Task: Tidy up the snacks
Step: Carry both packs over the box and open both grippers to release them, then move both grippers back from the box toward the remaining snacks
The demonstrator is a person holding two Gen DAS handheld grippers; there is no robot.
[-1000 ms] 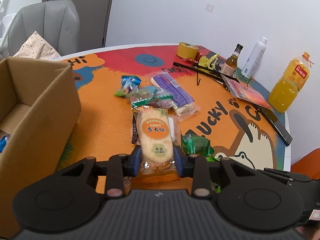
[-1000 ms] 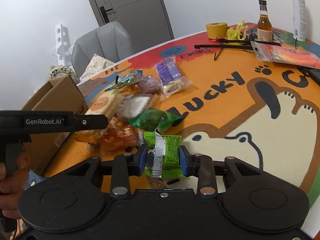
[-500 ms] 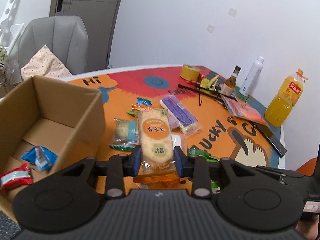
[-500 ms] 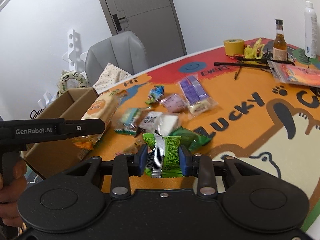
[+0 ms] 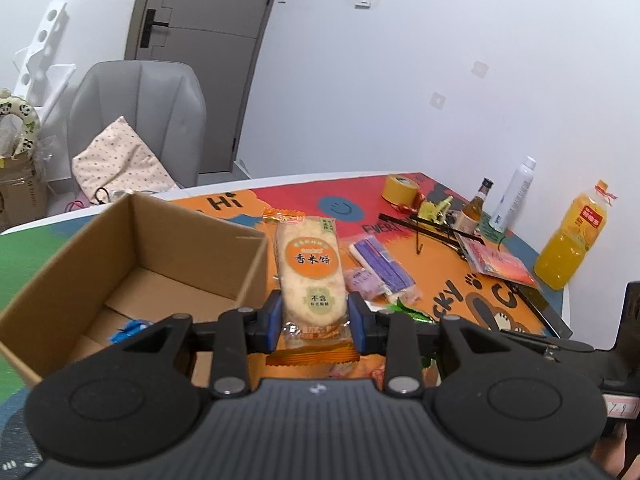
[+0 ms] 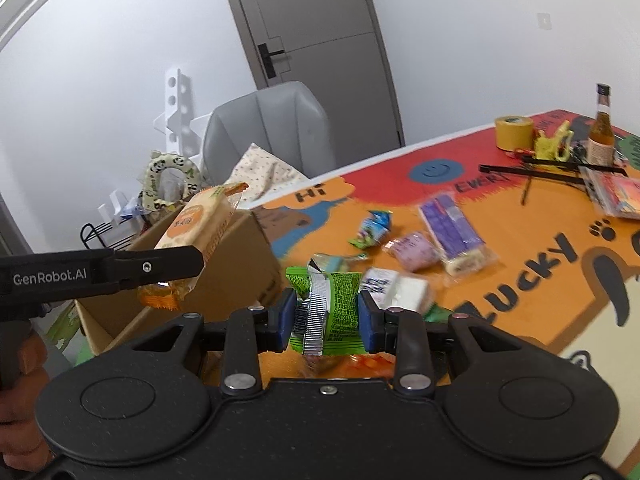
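Both grippers are loaded. The left gripper is clamped on a rice cracker pack (orange label, pale cracker showing through the wrapper), held in the air just right of the open cardboard box, which sits at the near left of the table. A blue wrapper lies in the box. The right gripper is pinching a green snack packet with a silver seam, lifted off the table. The other snacks lie loose beyond it: a purple wafer pack, a pink packet and a white packet. At the far right stands an orange juice bottle.
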